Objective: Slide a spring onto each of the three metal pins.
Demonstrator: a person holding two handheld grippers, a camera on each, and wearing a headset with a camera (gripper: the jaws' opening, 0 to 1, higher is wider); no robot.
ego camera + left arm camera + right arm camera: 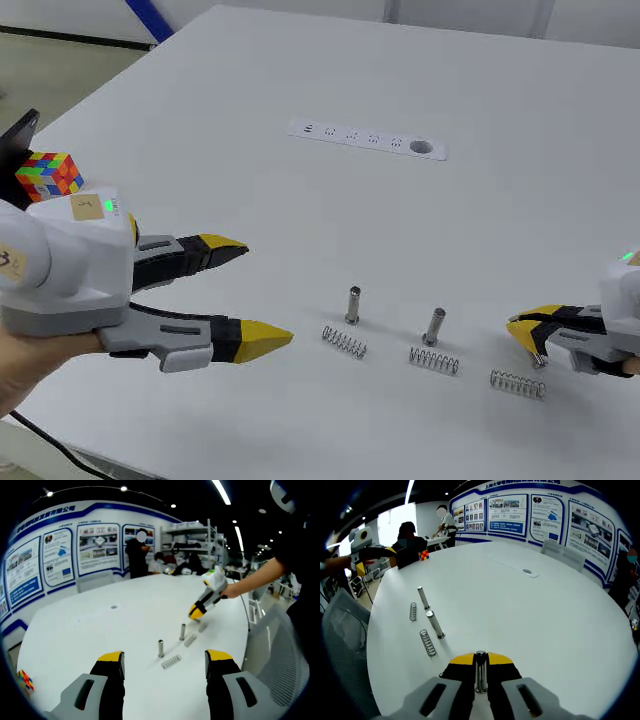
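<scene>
White worktop (480,90) under everything. Counted from the head view: three springs lying flat in a row, first spring (344,342), second spring (434,361), third spring (517,385). Two pins standing upright just behind the first two springs, left pin (353,303) and middle pin (434,326), both bare of springs.

Third pin (480,675) plain in the right gripper view, clamped between the yellow-tipped jaws of the right gripper (480,660). From the head view, little more than a sliver under those same tips, just beside the third spring.

Left gripper (266,293) spread wide, grasping nothing, held well to the left of the row.

One colour cube (48,175) near the table's far left edge, one white power strip (366,139) farther back.

For writing: a sticker (10,262) on the left gripper's body with what looks like a handwritten "3". Blue-headed posters (60,555) on the wall in the left gripper view, lettering too small to read.
</scene>
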